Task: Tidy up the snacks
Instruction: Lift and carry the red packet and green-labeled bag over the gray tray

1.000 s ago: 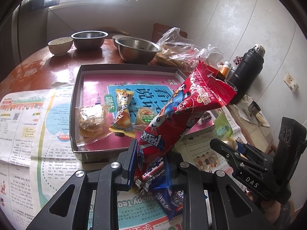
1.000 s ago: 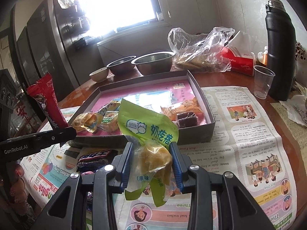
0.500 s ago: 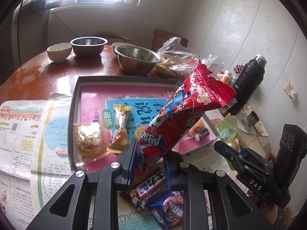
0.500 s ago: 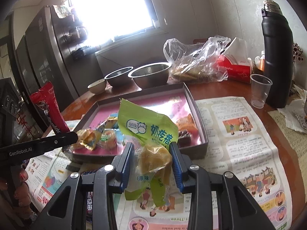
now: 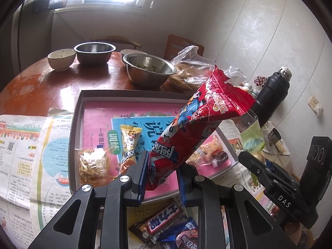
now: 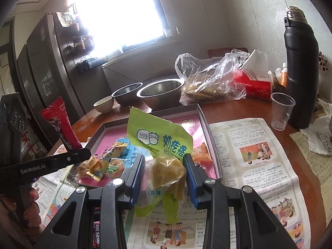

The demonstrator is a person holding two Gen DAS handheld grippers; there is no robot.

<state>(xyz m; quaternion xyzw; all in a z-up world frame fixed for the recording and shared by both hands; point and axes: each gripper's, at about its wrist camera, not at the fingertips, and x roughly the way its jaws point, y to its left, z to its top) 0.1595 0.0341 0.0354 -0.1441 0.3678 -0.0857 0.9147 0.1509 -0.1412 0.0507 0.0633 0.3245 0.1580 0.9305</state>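
My left gripper (image 5: 161,176) is shut on the lower end of a long red snack packet (image 5: 199,122), which slants up to the right above the near edge of the grey tray (image 5: 74,124). My right gripper (image 6: 164,176) is shut on a green milk-snack packet (image 6: 159,143) with a yellow piece inside, held above the newspaper just in front of the tray (image 6: 209,137). Several wrapped snacks lie in the tray: a clear-wrapped cake (image 5: 92,164), a yellow packet (image 5: 129,143) and small sweets (image 5: 215,155). A chocolate bar (image 5: 159,222) and a blue packet (image 5: 182,236) lie on the newspaper below my left gripper.
Two steel bowls (image 5: 148,70) (image 5: 94,53) and a ceramic bowl (image 5: 61,59) stand behind the tray. A clear plastic bag (image 6: 209,78), a red tissue box (image 6: 253,83), a plastic cup (image 6: 281,113) and a black flask (image 6: 300,68) stand at the right. Newspaper (image 6: 253,166) covers the near table.
Both grippers have risen slightly and moved forward toward the tray with their packets. The chocolate bar and blue packet now show below the left gripper.
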